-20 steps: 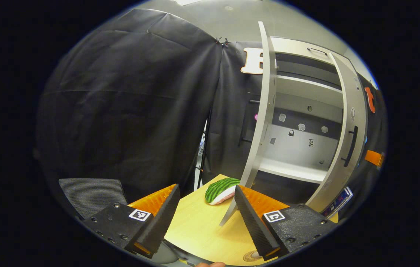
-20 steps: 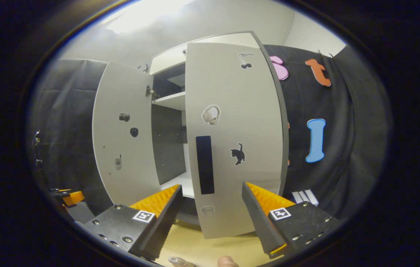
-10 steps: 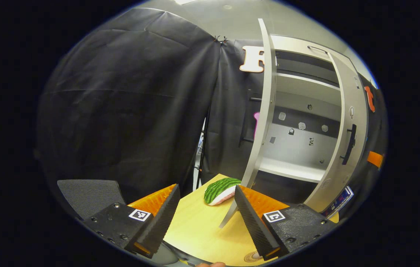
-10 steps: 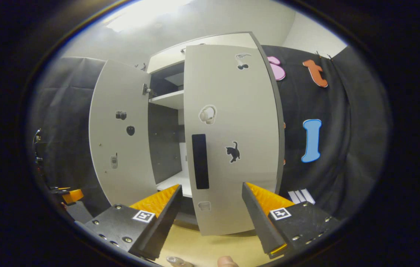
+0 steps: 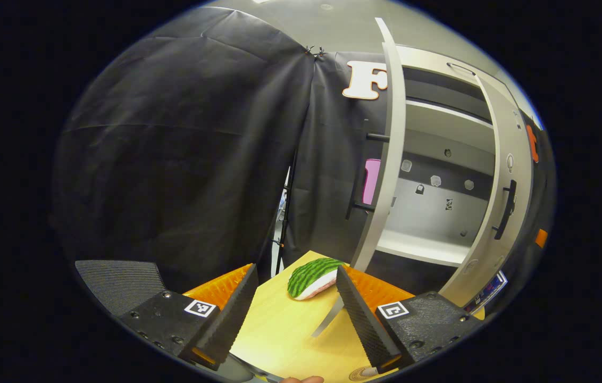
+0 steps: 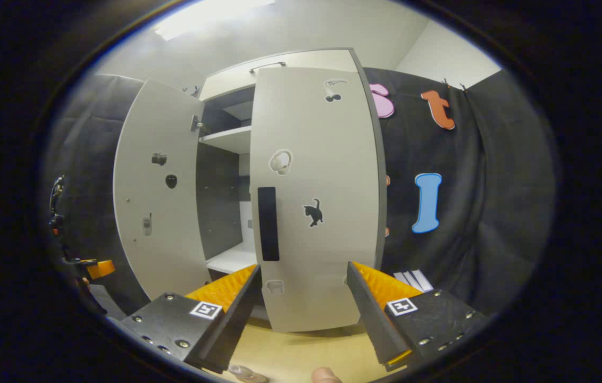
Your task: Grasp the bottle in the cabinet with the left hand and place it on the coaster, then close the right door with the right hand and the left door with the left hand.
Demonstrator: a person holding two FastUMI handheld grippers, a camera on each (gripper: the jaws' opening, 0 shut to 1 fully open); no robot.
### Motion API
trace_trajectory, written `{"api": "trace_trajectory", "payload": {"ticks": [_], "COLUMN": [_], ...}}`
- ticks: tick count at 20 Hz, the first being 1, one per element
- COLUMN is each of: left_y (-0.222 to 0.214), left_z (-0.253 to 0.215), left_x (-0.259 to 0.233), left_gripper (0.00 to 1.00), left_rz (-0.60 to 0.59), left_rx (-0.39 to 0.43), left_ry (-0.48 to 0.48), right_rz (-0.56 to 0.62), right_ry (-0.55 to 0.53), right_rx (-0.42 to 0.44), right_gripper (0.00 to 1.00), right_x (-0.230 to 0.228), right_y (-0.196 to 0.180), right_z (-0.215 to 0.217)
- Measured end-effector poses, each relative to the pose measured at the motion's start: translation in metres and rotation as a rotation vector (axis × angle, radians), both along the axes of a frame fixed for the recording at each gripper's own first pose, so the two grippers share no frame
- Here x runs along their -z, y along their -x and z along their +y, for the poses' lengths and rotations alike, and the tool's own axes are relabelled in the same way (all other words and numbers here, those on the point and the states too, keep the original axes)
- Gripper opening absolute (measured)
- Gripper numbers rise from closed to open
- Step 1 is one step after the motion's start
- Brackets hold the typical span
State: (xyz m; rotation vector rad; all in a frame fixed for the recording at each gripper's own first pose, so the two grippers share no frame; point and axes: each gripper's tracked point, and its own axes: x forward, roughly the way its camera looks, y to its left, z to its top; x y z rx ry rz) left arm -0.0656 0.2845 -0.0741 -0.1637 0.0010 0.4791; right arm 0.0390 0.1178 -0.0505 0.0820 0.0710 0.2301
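Left gripper open, empty, above table near watermelon slice. Right gripper open, empty, facing right door, nearly shut; left door ajar.

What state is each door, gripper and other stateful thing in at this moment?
Right door: partly closed, not yet shut.
Left door: wide open.
Cabinet: open, visible shelves bare.
Left gripper: open, empty.
Right gripper: open, empty, facing the right door.
Watermelon slice: lying on the table.
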Motion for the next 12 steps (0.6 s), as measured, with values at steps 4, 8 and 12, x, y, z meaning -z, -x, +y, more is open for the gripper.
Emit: {"api": "trace_trajectory", "payload": {"ticks": [4, 8, 12], "left_y": [-0.019, -0.039, -0.06], "left_z": [0.015, 0.027, 0.022], "left_x": [-0.008, -0.01, -0.005], "left_gripper": [0.95, 0.95, 0.95], "left_rz": [-0.015, -0.012, 0.003], "left_rx": [-0.019, -0.031, -0.004], "left_ry": [-0.009, -0.015, -0.001], "right_rz": [0.004, 0.004, 0.014], "right_ry": [0.015, 0.023, 0.039], "right_rx": [0.051, 0.091, 0.125], "right_gripper": [0.97, 0.97, 0.97], "right_x": [0.002, 0.003, 0.008], "right_y": [-0.004, -0.009, -0.015], "right_z": [-0.012, -0.019, -0.027]}}
